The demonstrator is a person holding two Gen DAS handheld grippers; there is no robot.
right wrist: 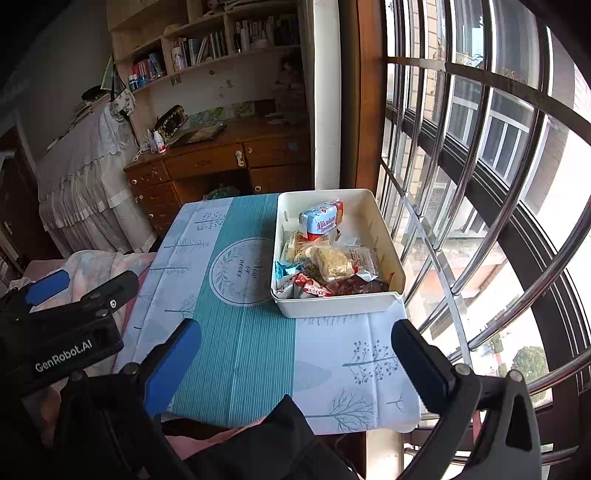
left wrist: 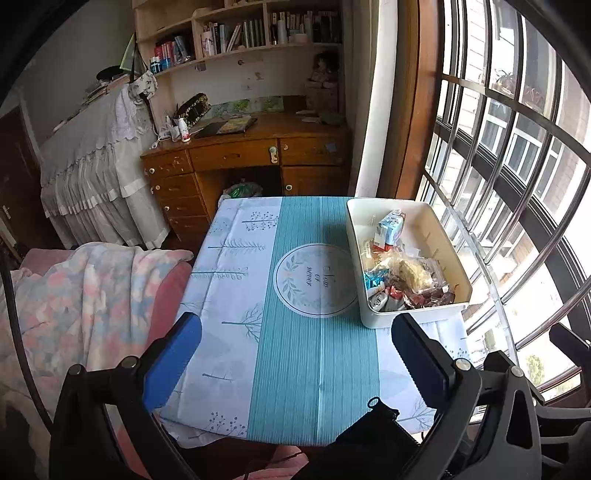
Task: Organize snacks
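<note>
A white rectangular bin [left wrist: 373,317] [right wrist: 332,308] stands on the right side of the small table, by the window. Several wrapped snacks [left wrist: 402,273] [right wrist: 332,264] lie in it, with a light blue pack [left wrist: 391,225] [right wrist: 321,218] at the far end. My left gripper [left wrist: 295,332] hovers above the near part of the tablecloth [left wrist: 317,354] [right wrist: 243,354], open with nothing between its fingers. My right gripper [right wrist: 295,339] is also open and empty, near the bin's front wall. The left gripper [right wrist: 48,284] also shows at the left of the right wrist view.
A barred window [left wrist: 517,166] [right wrist: 480,184] runs along the table's right edge. Left of the table lies a flowered blanket [left wrist: 74,295] on a red seat. Behind stand a wooden desk [left wrist: 251,155] with drawers, bookshelves [left wrist: 240,33], and a covered piece of furniture [left wrist: 85,162].
</note>
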